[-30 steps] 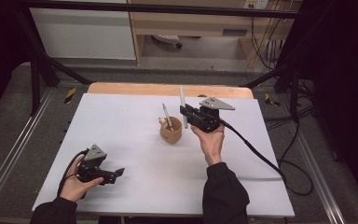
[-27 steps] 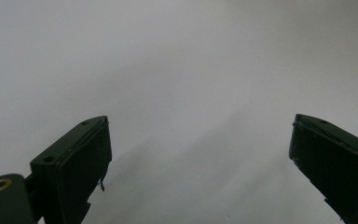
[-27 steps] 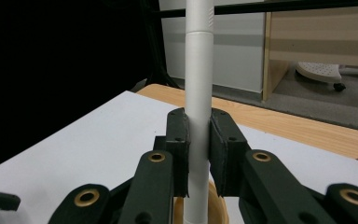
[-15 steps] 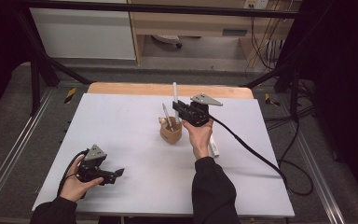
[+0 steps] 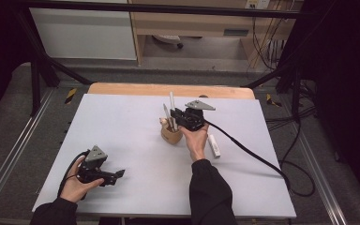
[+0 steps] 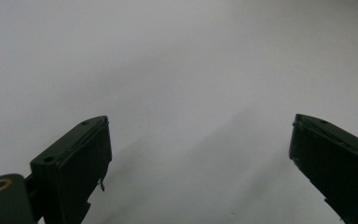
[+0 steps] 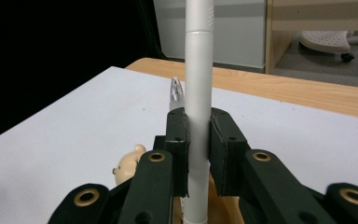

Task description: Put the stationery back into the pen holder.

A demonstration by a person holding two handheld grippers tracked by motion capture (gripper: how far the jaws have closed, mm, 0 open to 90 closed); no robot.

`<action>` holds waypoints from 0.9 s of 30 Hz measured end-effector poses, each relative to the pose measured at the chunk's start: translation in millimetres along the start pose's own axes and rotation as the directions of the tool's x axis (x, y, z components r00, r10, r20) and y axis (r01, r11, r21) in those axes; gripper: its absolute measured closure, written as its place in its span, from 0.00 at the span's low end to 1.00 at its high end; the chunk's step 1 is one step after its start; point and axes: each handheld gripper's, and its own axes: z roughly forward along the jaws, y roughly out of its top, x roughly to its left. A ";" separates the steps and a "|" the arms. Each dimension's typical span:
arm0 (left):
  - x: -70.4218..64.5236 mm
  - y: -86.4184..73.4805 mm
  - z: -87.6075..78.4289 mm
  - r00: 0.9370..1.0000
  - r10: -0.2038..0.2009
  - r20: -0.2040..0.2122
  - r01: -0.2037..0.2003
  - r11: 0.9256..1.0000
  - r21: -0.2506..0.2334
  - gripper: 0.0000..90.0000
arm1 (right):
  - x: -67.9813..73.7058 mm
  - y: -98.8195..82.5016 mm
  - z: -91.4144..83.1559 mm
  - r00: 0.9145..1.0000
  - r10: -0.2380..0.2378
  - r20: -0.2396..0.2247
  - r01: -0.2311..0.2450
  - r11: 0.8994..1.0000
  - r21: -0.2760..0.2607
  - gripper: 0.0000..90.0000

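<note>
Your right tool is clamped on a slim white pen-shaped stick, its two black jaws pressing on the barrel from either side. The stick stands upright, its lower end down at the mouth of the small round tan wooden holder with a little bear-shaped head on its rim. A second white stick with a pale tip already stands in that holder, just beside the one you hold. The holder sits near the middle of the light grey table. A short white marker-like piece lies flat on the table just right of your right hand. Your left tool rests well apart at the near left of the table, jaws spread wide with nothing between them.
</note>
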 end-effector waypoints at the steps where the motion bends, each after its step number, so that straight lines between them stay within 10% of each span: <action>1: -0.1 -0.1 0.2 1.000 -0.001 0.000 0.001 1.000 0.000 0.06 | -0.7 -1.8 0.2 1.000 0.000 -0.002 0.000 1.000 0.003 0.88; 27: -1.2 -0.4 0.8 1.000 0.002 -0.002 -0.002 1.000 0.004 0.06 | -5.8 -12.5 -16.5 0.997 -0.077 -0.026 0.079 0.995 0.058 0.72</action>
